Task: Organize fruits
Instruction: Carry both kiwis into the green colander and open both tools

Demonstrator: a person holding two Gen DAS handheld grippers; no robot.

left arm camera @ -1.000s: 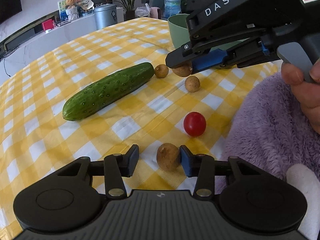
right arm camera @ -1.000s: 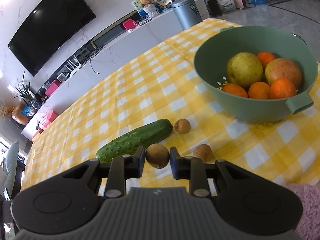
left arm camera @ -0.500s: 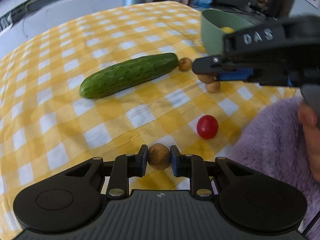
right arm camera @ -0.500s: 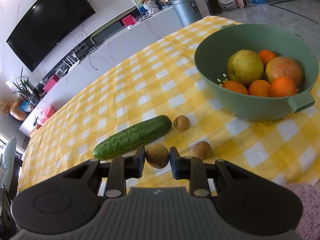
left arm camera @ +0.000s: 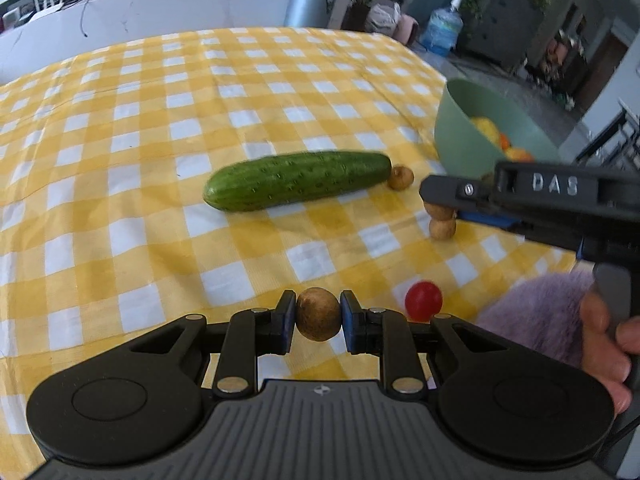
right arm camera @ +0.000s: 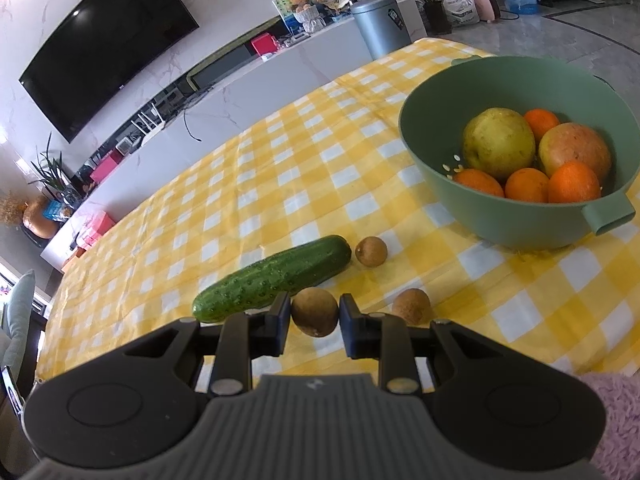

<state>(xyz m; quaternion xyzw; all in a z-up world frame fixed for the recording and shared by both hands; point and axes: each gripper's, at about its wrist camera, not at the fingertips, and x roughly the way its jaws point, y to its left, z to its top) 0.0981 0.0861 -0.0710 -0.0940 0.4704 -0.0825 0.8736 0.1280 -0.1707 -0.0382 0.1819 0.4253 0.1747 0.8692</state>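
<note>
My left gripper (left arm camera: 318, 314) is shut on a small brown fruit (left arm camera: 318, 316) and holds it above the checked cloth. My right gripper (right arm camera: 314, 312) is shut on another small brown fruit (right arm camera: 315, 311); it shows in the left wrist view (left arm camera: 440, 210) just above a loose brown fruit (left arm camera: 443, 229). Two more brown fruits (right arm camera: 371, 252) (right arm camera: 411, 306) lie on the cloth. A cherry tomato (left arm camera: 423, 301) lies near my left gripper. A cucumber (left arm camera: 298, 180) (right arm camera: 272, 284) lies mid-table. A green bowl (right arm camera: 440, 184) (left arm camera: 460, 140) at the right holds oranges and larger fruits.
The table carries a yellow and white checked cloth (left arm camera: 160, 120). A purple fleece sleeve (left arm camera: 532, 312) and the hand holding the right gripper are at the right. A white counter, a grey bin (right arm camera: 380, 32) and a wall television (right arm camera: 104, 44) stand beyond the table.
My left gripper closed on the brown fruit that lay between its fingers and lifted it off the cloth, turning right toward the bowl. My right gripper kept its fruit and rose slightly.
</note>
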